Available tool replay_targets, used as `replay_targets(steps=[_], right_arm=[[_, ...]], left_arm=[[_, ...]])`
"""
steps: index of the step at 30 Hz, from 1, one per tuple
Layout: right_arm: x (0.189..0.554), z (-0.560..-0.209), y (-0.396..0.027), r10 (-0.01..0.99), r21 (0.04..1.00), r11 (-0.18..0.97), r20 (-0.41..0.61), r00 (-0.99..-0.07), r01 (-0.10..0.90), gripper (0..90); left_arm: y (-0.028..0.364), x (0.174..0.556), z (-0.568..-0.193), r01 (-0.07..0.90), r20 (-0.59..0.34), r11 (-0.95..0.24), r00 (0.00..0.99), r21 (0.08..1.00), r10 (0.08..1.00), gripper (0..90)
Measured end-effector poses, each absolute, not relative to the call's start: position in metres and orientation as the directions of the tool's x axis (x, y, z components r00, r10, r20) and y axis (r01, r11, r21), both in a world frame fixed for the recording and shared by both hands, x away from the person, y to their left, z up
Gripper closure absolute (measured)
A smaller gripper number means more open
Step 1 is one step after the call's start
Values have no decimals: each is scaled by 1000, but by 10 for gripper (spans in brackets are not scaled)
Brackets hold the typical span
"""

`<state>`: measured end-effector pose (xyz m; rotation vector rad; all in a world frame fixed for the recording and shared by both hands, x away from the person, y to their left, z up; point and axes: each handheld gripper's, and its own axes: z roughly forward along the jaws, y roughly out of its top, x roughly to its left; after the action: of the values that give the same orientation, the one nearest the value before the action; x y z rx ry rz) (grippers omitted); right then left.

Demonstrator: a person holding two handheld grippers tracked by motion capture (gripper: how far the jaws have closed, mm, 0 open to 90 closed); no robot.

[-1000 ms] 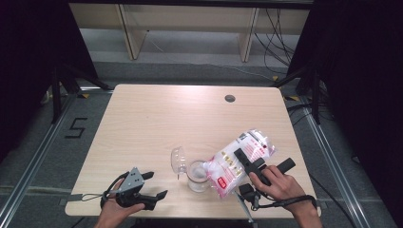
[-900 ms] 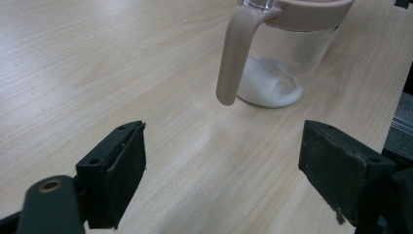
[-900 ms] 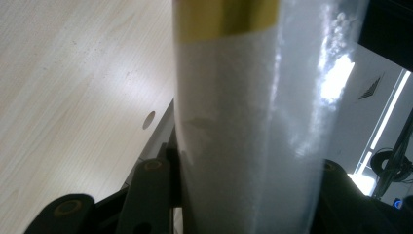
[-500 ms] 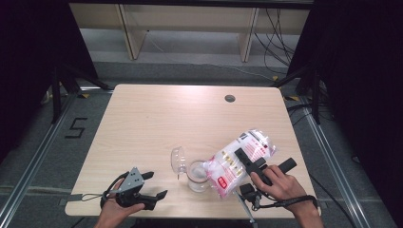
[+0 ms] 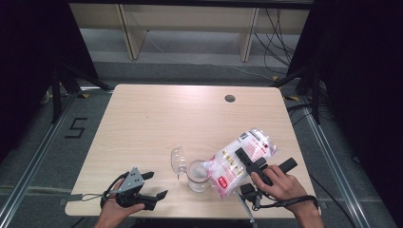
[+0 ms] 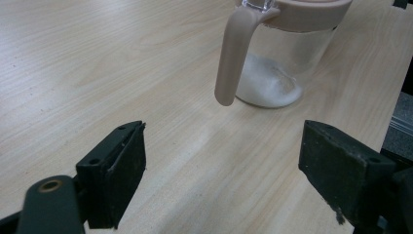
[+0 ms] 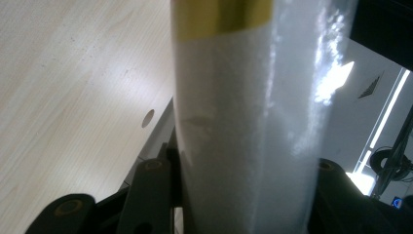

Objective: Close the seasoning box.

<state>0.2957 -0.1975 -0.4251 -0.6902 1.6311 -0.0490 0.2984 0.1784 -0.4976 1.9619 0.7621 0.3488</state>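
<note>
- High view: right gripper [image 5: 247,159] was clamped on a plastic bag [image 5: 237,161] of white powder, tilted w/ its lower end over the mouth of a glass jar [image 5: 197,175] near the table's [image 5: 190,118] front edge. Bag's lower end covered part of the jar rim, so couldn't tell if it touched or if anything was pouring.
- Jar's clear lid [image 5: 178,160] stood flipped open on its left; hard to make out, mostly see-through.
- Left gripper [image 5: 151,185] sat low at the front-left, well apart from the jar, jaws wide, nothing btwn them. Hand [image 5: 116,211] under it partly cut off by the frame edge.
- Left gripper view: jar [image 6: 277,63] ahead of the spread jaws, its top cut off by the frame; beige collar [image 6: 311,12] & beige handle [image 6: 234,53] visible, a little white powder [image 6: 268,83] heaped at the bottom.
- Right gripper view: bag [image 7: 243,122] pressed btwn both jaws, so close the print was unreadable; gold band [image 7: 219,17] near the top, glare on the right side. Table hole [image 7: 148,117] visible to the left.
</note>
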Motion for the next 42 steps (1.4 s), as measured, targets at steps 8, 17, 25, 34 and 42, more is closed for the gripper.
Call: replay_targets(steps=[8,17,25,34,42], right_arm=[[296,-425,-197,-458,-414,815,-889,-11,-405,625],[295,-424,-198,-456,-412,817,-890,-14,-404,626],[296,-422,-195,-482,-437,799,-876,-5,-413,626],[294,-423,-195,-481,-437,802,-877,-5,-406,627],[295,-423,-193,-495,-451,791,-869,0,-413,628]], left_arm=[[178,298,-498,364,-73,-338,767,868,638,171],[178,299,-498,366,-77,-334,766,869,639,171],[178,299,-499,368,-75,-340,766,866,639,171],[178,299,-498,365,-75,-335,765,869,640,171],[178,298,-498,364,-71,-338,764,868,641,171]])
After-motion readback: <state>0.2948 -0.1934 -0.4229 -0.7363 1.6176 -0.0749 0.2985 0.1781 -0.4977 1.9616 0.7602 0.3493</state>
